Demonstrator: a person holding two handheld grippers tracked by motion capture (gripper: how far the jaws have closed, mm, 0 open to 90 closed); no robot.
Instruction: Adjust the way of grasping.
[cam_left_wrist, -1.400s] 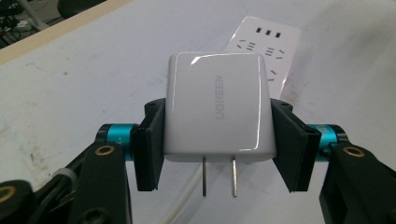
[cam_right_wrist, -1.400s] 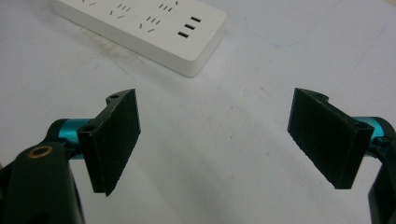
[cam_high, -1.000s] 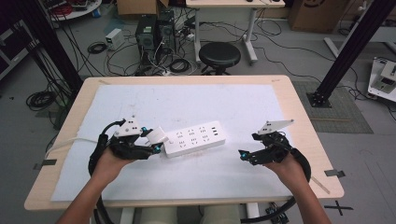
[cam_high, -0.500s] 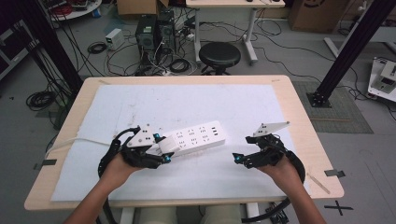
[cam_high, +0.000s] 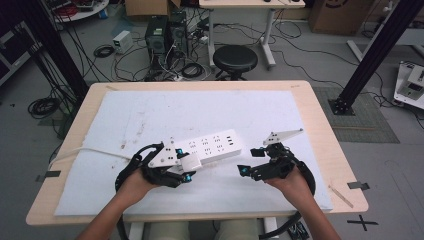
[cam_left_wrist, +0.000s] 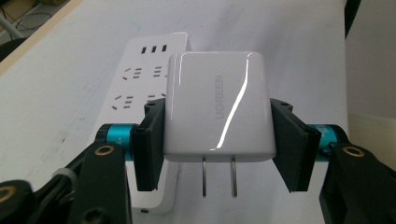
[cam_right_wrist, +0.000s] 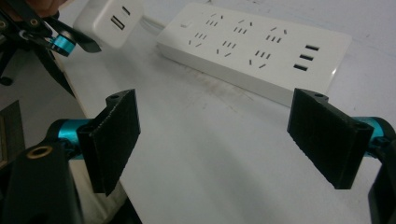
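- The left gripper (cam_left_wrist: 217, 140) has its two black jaws clamped on the flat sides of a white charger (cam_left_wrist: 217, 109), one pad pressed on each side. The charger says UGREEN on the face, and its two metal prongs (cam_left_wrist: 218, 177) stick out toward the camera end, so they point back at the hand.
- In the high view that same left gripper (cam_high: 186, 167) sits at the near-left of the table, with the charger (cam_high: 189, 161) held right at the left end of the power strip (cam_high: 212, 147). Can't tell from there whether the charger touches the strip or just hangs over it.
- The left gripper view shows the power strip (cam_left_wrist: 140, 79) lying under and beyond the charger, on the white mat (cam_left_wrist: 299, 56), with rows of sockets and three USB slots at the far end.
- The right gripper (cam_right_wrist: 215, 140) is spread wide, pads well apart with nothing between them, just bare mat (cam_right_wrist: 210, 154) below.
- From the high view the right gripper (cam_high: 250, 161) is at the near-right of the table (cam_high: 320, 125), a bit off from the right end of the power strip, not touching it.
- The right gripper view looks across at the power strip (cam_right_wrist: 254, 49) lying flat, with its switch at the far-left end and its USB slots on the right. The charger (cam_right_wrist: 108, 21) shows in the upper-left corner with two ports on its end face, beside the other gripper's teal and black parts.
- The strip's white cord (cam_high: 85, 150) runs off to the left over the mat edge.
- Both hands come in from the bottom edge: left hand (cam_high: 131, 186), right hand (cam_high: 290, 181).
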